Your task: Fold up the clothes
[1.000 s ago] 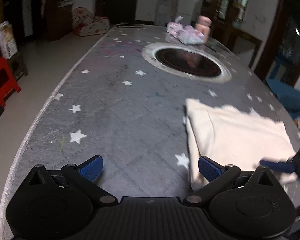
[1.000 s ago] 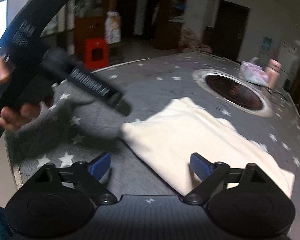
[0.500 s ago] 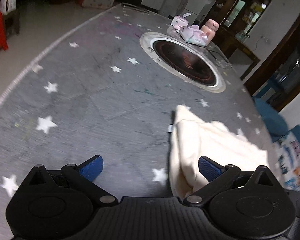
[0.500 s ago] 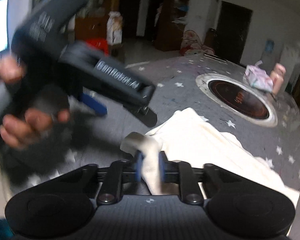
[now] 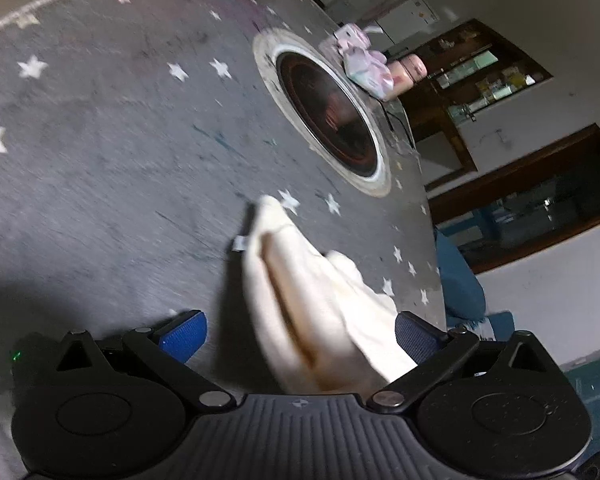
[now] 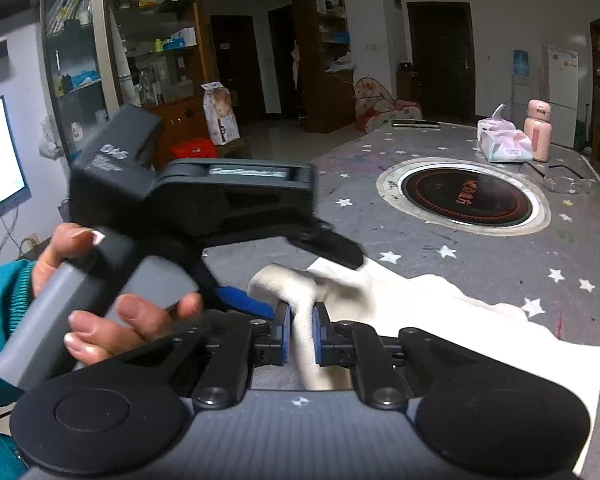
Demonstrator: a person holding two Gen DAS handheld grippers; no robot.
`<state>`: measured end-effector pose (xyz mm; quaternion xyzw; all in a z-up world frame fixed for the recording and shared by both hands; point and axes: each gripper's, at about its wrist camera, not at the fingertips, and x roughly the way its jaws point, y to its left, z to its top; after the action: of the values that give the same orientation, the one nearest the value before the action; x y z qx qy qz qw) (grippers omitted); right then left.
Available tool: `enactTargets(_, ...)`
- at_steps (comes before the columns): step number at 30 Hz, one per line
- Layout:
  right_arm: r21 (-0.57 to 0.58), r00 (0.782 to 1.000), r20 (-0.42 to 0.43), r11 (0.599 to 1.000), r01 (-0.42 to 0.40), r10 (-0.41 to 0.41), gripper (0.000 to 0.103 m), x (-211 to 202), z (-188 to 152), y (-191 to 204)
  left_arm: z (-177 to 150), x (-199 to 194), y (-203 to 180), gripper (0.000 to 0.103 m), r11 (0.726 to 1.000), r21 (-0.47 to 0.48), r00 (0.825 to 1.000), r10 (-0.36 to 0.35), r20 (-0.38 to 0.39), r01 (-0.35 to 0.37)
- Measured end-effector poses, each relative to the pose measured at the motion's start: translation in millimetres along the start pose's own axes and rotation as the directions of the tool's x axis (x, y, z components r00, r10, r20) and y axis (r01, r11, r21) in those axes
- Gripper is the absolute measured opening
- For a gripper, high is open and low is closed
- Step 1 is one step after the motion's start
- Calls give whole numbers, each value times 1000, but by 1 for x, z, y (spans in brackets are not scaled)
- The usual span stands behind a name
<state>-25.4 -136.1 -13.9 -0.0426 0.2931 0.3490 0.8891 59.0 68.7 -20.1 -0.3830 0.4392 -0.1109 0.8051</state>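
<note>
One cream garment (image 6: 440, 312) lies on the grey star-printed tablecloth (image 5: 100, 140), on the near side of the single round black cooktop (image 6: 464, 198). The right gripper (image 6: 300, 326) pinches a soft raised fold of it; the left gripper (image 5: 300, 334) stands wide, with cloth between its blue pads. Only the right wrist view shows the left hand (image 6: 112, 300), one pink bottle (image 6: 538, 130) and one tissue pack (image 6: 504, 146) beyond the cooktop.

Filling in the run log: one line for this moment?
step: fold | right claw: shut on cream garment corner | left claw: open, straddling garment | surface: star tablecloth
</note>
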Motion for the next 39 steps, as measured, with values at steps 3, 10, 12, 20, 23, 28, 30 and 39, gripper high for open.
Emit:
enactTargets(3, 7, 1000, 8, 1000, -12, 12, 10, -1, -1, 1, -1, 8, 2, 76, 998, -37, 998, -44, -45, 43)
enactTargets(10, 8, 999, 1, 999, -42, 42, 9, -7, -11, 6, -11, 24, 21, 19, 991, -110, 991, -90, -96, 80)
enactTargets(12, 6, 999, -4, 999, -48, 48, 12, -10, -15, 6, -11, 23, 20, 18, 994, -83, 992, -84, -95, 76)
enactTargets(20, 130, 982, -10, 974, 187, -188, 40, -38, -29, -57, -11, 24, 10, 18, 999, -13, 994, -53, -93, 53)
enactTargets(23, 189, 952, -49, 933, 307, -303, 44, -39, -37, -94, -10, 23, 6, 18, 999, 17, 995, -36, -91, 38)
enactTargets(28, 304, 922, -88, 871, 385, -377, 55, -37, -50, -143, -10, 24, 1, 18, 998, 61, 996, -12, -90, 17)
enactTargets(30, 361, 934, -91, 863, 354, -346, 55, -36, -55, -156, -10, 24, -1, 18, 997, 80, 996, 0, -88, 8)
enactTargets(39, 415, 966, -32, 876, 246, -257, 12, -33, -56, -151, -14, 16, -19, 17, 978, 205, 997, 58, -52, -46)
